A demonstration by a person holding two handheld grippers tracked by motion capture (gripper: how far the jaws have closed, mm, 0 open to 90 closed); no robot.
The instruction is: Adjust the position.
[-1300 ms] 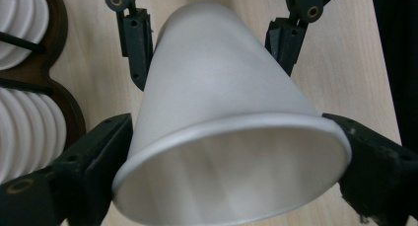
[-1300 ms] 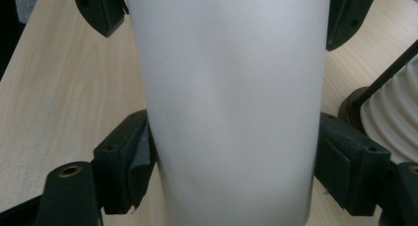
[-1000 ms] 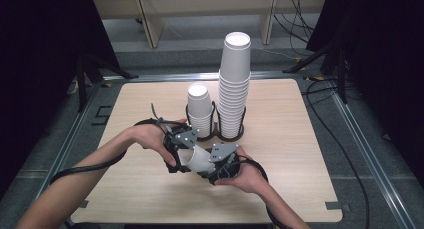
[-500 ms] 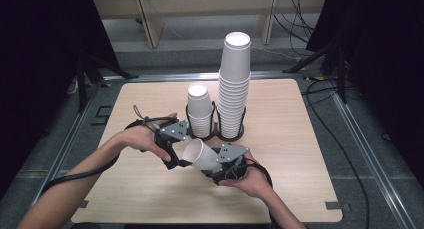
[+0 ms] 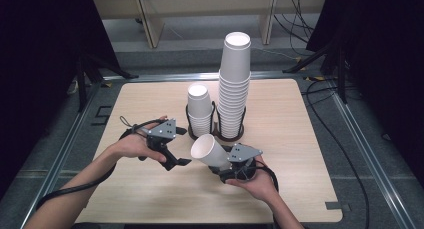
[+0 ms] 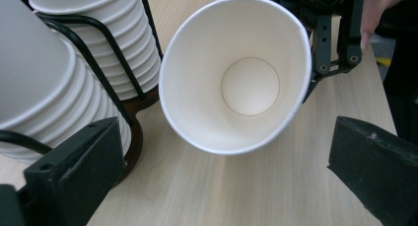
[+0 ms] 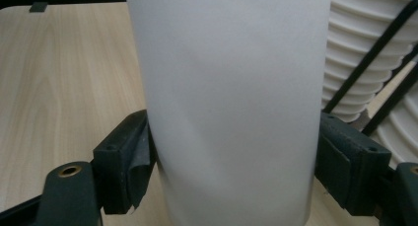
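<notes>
A single white paper cup (image 5: pixel 206 150) lies tilted, its mouth turned up and to the left, with my right gripper (image 5: pixel 223 163) shut on its lower body. In the right gripper view the cup's wall (image 7: pixel 231 88) is squeezed between both jaws of that gripper (image 7: pixel 231 174). My left gripper (image 5: pixel 182 147) hangs open just left of the cup's mouth, apart from it. Its camera looks straight into the cup (image 6: pixel 236 73), with its own jaws spread wide around nothing (image 6: pixel 222 186). The right gripper (image 6: pixel 331 36) shows behind the cup.
Two stacks of white cups stand in black wire holders at mid table: a short stack (image 5: pixel 199 108) and a tall stack (image 5: pixel 235 84), both just behind the grippers. The holder's wire (image 6: pixel 103 73) is close on the left gripper's left. Bare wooden tabletop (image 5: pixel 300 129) lies to the right.
The left gripper has let go of the cup and drawn back to the left. The right gripper has kept the cup, which now tilts with its mouth toward the left gripper.
</notes>
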